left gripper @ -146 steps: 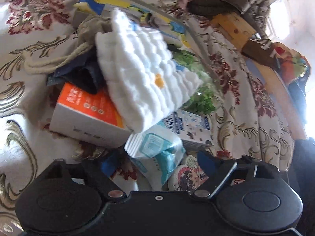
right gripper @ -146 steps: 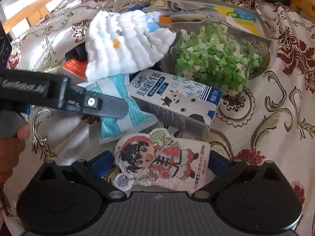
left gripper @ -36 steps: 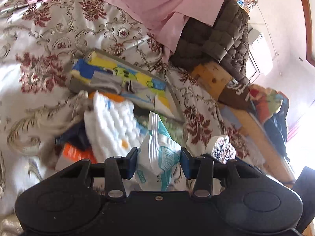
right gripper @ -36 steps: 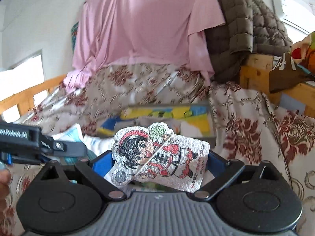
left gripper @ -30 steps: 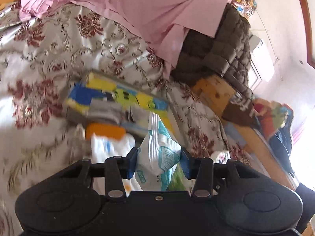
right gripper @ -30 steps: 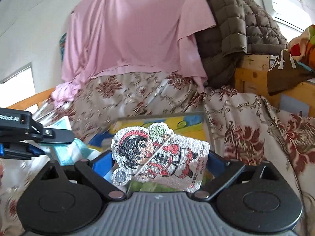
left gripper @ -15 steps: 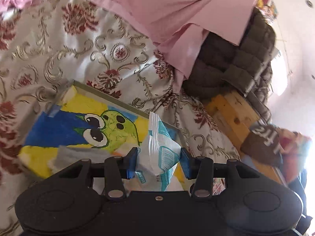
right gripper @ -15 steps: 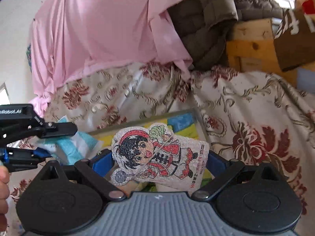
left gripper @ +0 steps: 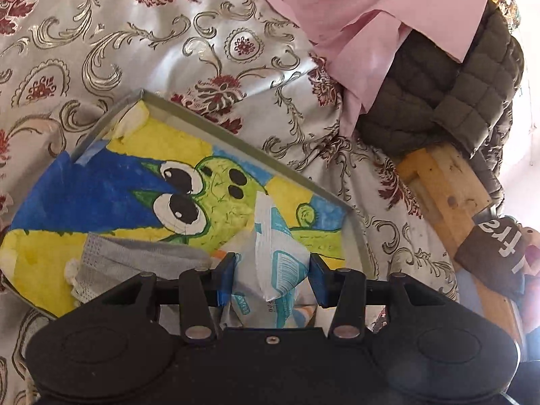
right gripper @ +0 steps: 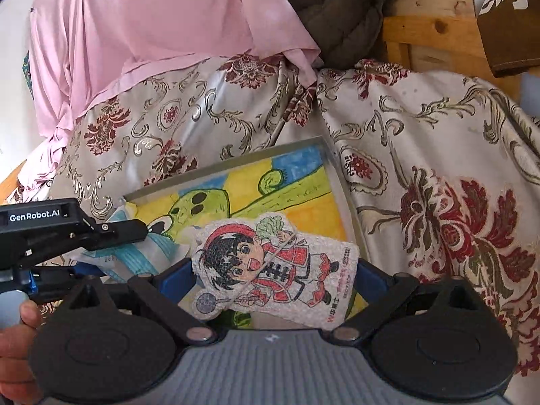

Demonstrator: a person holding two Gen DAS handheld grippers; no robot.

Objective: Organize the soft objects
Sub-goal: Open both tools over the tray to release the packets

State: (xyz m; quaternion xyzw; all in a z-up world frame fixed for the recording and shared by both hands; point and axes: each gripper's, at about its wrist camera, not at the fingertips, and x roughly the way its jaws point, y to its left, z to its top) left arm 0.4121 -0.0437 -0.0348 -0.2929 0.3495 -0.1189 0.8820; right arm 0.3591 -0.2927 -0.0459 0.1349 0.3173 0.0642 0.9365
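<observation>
My left gripper (left gripper: 271, 278) is shut on a white and teal soft packet (left gripper: 273, 253), which it holds over the tray (left gripper: 202, 118) with the yellow, blue and green cartoon picture. A grey face mask (left gripper: 135, 260) lies in that tray at the near left. My right gripper (right gripper: 276, 280) is shut on a flat cartoon-figure pouch (right gripper: 275, 266) and holds it above the same tray (right gripper: 337, 182), near its right side. From the right wrist view the left gripper (right gripper: 67, 233) and its teal packet (right gripper: 135, 253) show at the left.
The tray lies on a silver bedspread (left gripper: 168, 33) with red flowers. A pink sheet (right gripper: 152, 17) and a brown quilted jacket (left gripper: 455, 94) hang behind it, beside a wooden bed frame (left gripper: 449, 182). A person's hand (right gripper: 13, 337) shows at the lower left.
Both grippers have moved forward and down over the picture tray, each with its item still held. The pile of towel and boxes has dropped out of view.
</observation>
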